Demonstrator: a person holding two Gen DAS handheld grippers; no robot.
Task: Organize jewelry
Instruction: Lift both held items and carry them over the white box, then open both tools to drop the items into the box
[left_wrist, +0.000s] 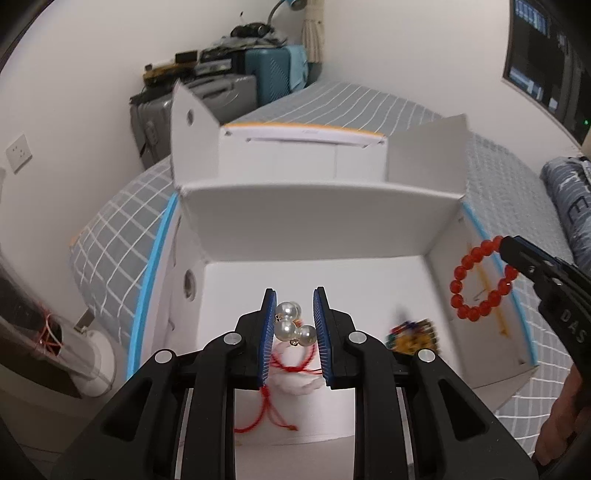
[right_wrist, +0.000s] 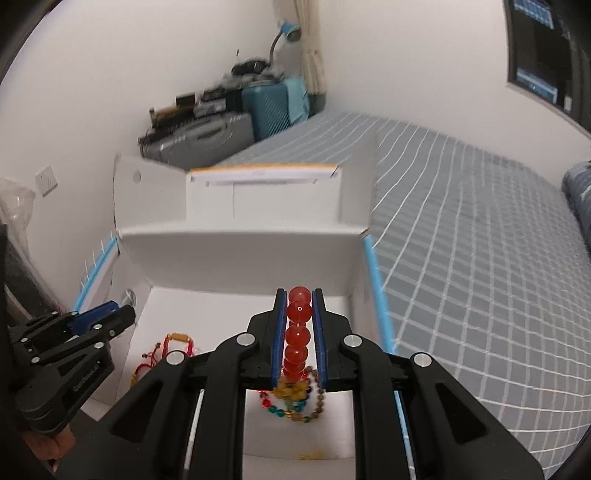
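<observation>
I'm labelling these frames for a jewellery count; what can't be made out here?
- Left wrist view: small multicoloured bead pile in the white cardboard box, motion-blurred, pieces uncountable.
- Right wrist view: round red bead bracelet seen edge-on; right tongs hide its lower beads.
- Right wrist view: left tongs seen side-on; their load is hidden.
</observation>
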